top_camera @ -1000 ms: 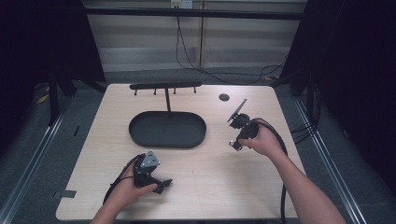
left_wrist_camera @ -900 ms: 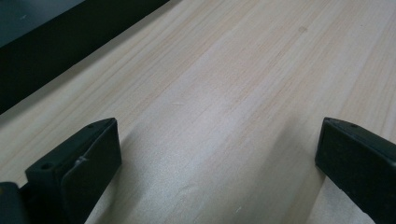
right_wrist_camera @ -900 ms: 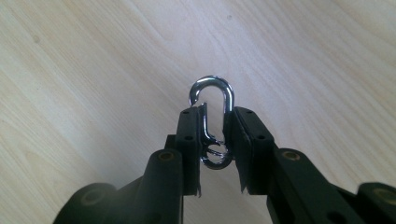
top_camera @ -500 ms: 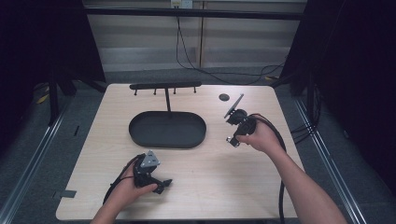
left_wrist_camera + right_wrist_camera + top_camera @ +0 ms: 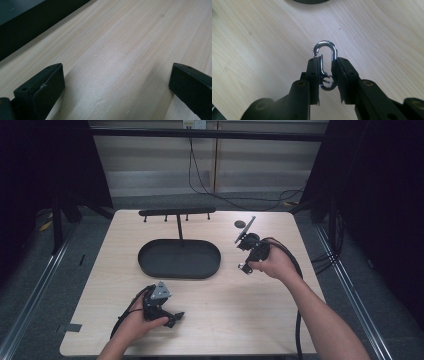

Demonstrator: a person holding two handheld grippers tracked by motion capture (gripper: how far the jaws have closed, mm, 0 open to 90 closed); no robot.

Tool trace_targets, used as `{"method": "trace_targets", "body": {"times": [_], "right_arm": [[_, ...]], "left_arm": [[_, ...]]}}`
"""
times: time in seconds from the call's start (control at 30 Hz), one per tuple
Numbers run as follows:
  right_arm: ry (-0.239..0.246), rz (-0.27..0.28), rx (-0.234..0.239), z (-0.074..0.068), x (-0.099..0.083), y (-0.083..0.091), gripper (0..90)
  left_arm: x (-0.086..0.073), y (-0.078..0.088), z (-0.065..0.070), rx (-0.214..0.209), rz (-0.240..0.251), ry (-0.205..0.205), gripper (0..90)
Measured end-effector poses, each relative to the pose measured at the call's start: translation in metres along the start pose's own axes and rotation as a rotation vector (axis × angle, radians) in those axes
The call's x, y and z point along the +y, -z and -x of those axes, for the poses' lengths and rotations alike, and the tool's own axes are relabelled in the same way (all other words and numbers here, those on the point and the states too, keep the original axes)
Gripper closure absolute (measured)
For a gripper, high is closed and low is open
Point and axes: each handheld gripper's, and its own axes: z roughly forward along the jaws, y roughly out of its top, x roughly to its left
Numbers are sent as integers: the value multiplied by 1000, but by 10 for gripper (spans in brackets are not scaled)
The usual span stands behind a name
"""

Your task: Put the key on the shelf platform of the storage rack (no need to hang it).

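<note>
The right gripper (image 5: 326,67) is clamped on a chrome snap hook (image 5: 326,63) — its gate pressed in between the pads, its curved end poking out above the wooden table (image 5: 240,320). The left gripper (image 5: 172,317) rests near the table's front edge, jaws wide apart, nothing between them. A black oval tray (image 5: 150,265) lies between the two — well apart from both.

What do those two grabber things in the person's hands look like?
Both are black. The left gripper has a grey three-cornered plate on top and blocky black fingers. The right gripper carries a thin grey plate too, and its fingers have small round screw holes. A black cable trails from each. Forearms are bare, no sleeves.
</note>
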Motion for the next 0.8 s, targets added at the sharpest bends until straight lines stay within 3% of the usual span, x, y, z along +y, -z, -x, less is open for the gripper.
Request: {"method": "trace_targets", "body": {"times": [0.8], "right_arm": [[44, -13, -10, -5, 25, 7, 733]], "left_arm": [[0, 0, 0, -5, 0, 5, 0]]}}
